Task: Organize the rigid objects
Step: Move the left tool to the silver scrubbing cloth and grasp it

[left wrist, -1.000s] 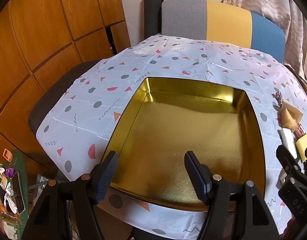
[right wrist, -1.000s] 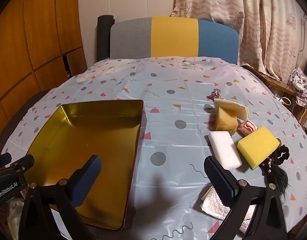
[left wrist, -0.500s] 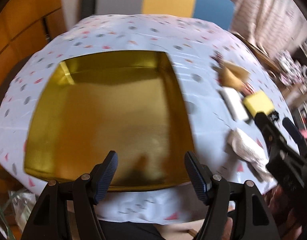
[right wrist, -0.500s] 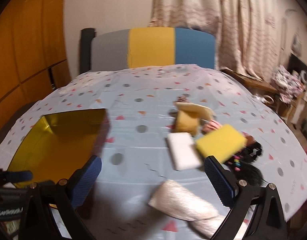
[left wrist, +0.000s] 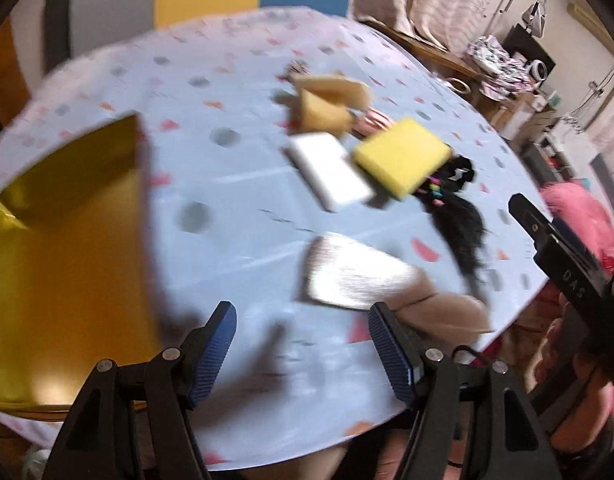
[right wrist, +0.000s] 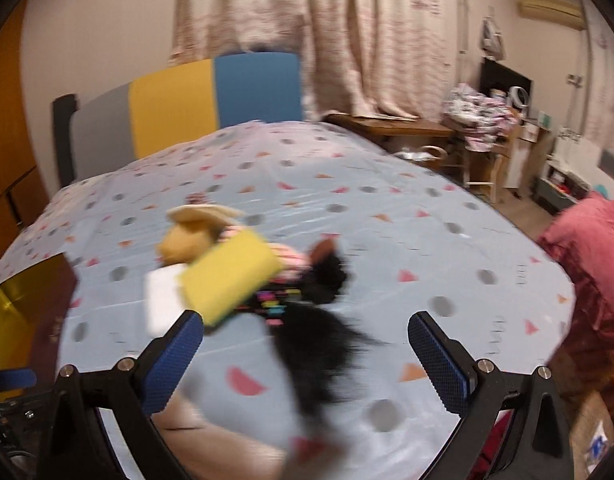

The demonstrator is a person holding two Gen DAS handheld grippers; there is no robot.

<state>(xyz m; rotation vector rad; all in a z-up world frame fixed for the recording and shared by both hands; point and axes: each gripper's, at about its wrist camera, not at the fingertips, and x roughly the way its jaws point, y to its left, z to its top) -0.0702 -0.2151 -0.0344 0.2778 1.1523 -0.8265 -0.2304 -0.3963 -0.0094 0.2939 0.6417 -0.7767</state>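
Centrally on the pale patterned tablecloth (left wrist: 243, 200) a yellow rectangular sponge (left wrist: 403, 156) overlaps a white rectangular block (left wrist: 327, 170), with a gold metal tray (left wrist: 67, 240) well apart at left. Both the left gripper (left wrist: 301, 354) and right gripper (right wrist: 305, 354) are spread apart, empty.

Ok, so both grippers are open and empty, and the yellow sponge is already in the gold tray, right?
Not quite. Both the left gripper and the right gripper are open and empty, but the yellow sponge is not in the gold tray. The left wrist view shows it out on the tablecloth, beside the white block, well to the tray's right.
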